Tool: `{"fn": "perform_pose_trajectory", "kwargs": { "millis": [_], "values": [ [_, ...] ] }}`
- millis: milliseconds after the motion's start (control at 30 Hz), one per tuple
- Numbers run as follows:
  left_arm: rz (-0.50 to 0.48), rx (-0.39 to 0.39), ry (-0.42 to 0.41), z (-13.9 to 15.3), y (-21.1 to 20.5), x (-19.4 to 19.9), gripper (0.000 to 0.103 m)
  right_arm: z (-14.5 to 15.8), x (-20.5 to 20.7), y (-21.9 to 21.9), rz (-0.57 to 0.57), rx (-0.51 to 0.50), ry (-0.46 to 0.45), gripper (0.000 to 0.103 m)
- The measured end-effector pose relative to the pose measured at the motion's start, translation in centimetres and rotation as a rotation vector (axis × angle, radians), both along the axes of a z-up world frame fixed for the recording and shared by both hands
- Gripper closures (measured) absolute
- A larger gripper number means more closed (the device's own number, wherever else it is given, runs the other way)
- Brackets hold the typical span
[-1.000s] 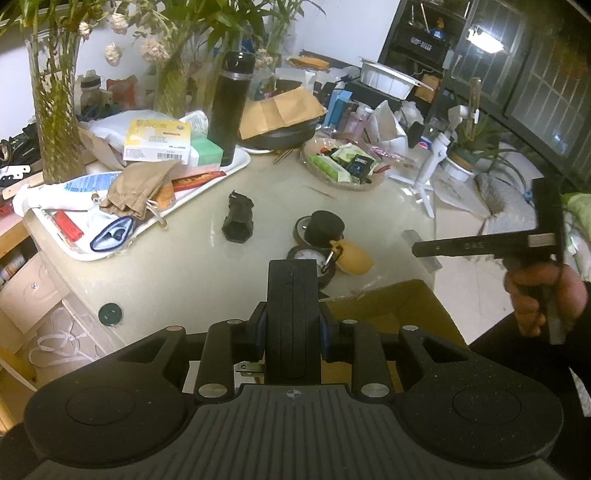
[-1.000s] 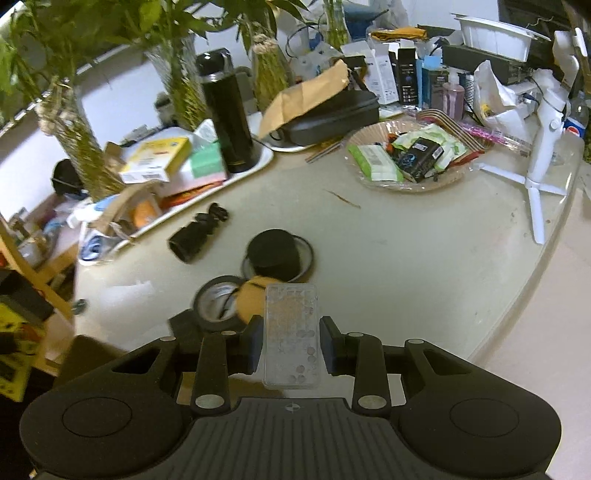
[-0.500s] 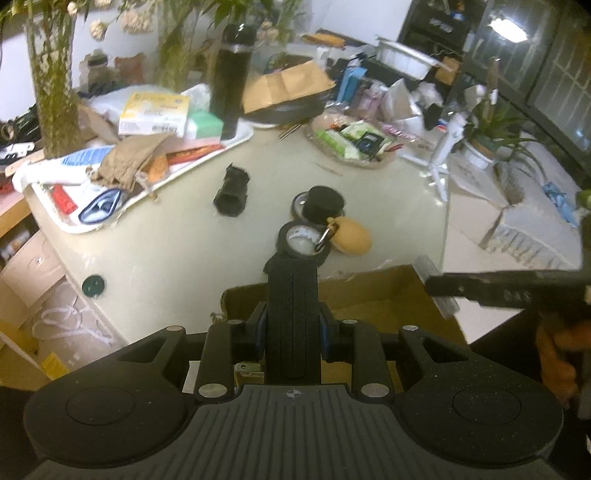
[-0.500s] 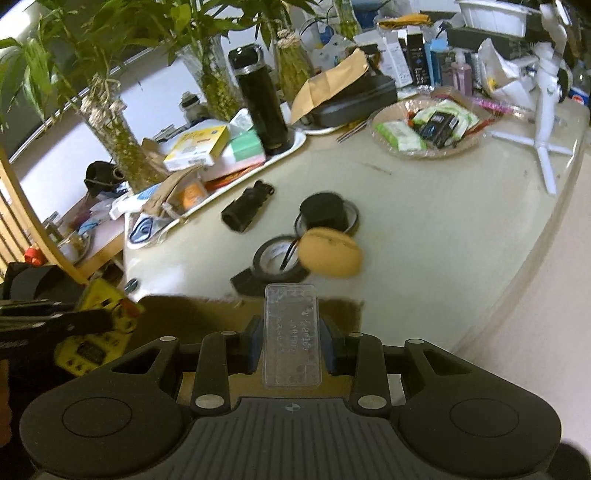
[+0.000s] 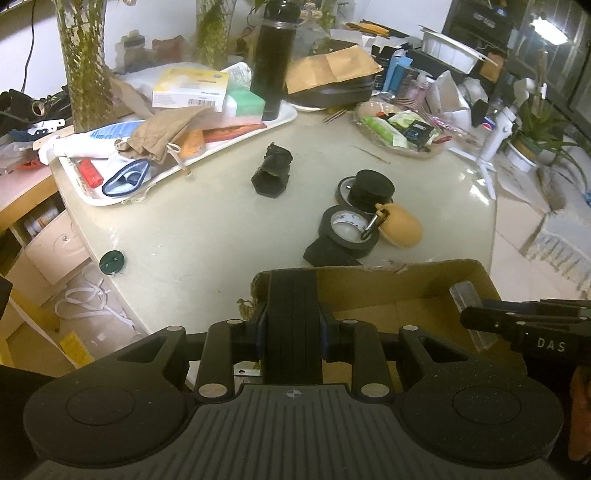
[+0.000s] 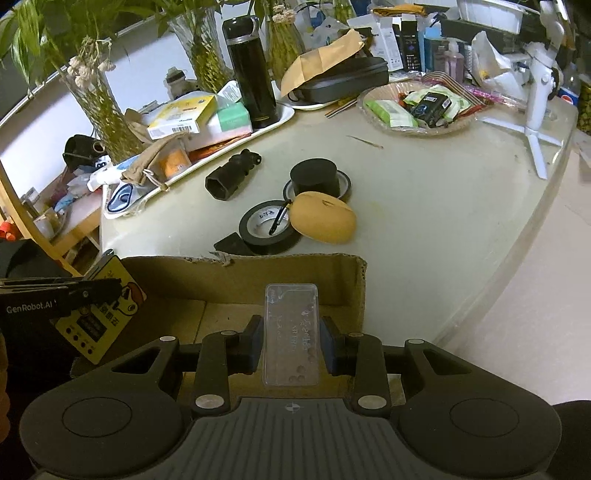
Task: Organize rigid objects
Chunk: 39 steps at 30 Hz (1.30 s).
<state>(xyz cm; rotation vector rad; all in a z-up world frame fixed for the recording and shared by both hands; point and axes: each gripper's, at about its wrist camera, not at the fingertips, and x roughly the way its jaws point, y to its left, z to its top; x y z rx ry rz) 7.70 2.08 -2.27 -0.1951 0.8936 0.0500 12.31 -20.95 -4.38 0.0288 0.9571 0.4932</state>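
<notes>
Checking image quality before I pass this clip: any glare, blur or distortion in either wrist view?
Left wrist view: strong fisheye bending at the edges, dim warm light, a blown-out lamp top right, soft sheen on the table. Right wrist view: the same curvature, the table edge bowed, plants brightly lit, objects sharp; the clear case in the right gripper shows faint reflections.

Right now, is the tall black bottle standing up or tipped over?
Standing up. The tall black bottle stands upright on the white tray, lid on top, beside the stacked boxes.
</notes>
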Motion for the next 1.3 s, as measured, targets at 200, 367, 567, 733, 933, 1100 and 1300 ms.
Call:
{"fn": "perform_pose_trajectory", "kwargs": {
  "millis": [200, 367, 567, 733, 933, 1100, 1300],
  "values": [
    [-0.013, -0.005, -0.021, -0.1, -0.1, -0.2, 0.070, -0.1, -0.2, 0.2, -0.006, -0.019, -0.030, 0.066],
    [-0.050, 0.014, -0.060, 0.5, -0.8, -0.5, 0.069, 0.1, -0.7, 0.5, 0.012, -0.029, -0.067, 0.041],
    [-0.075, 0.010, -0.100, 1.2, -1.1, -0.7, 0.062, 0.8, -1.3, 1.0, 0.047, -0.029, -0.115, 0.015],
    [-0.098, 0.027, -0.129, 2.0, -1.3, -0.6, 0.062, 1.4, -1.4, 1.0, 0.068, -0.003, -0.128, 0.006],
    [-0.108, 0.026, -0.150, 2.8, -1.0, 0.0, 0.062, 2.7, -0.3, 1.2, 0.088, -0.005, -0.141, 0.005],
    [-0.101, 0.032, -0.174, 3.8, -0.5, 0.5, 0.062, 4.1, 1.2, 0.9, 0.077, -0.021, -0.169, 0.001],
    [-0.103, 0.043, -0.189, 4.4, 0.1, 0.7, 0.055, 4.9, 2.5, 0.2, 0.061, -0.026, -0.172, 0.000]
  ]
}}
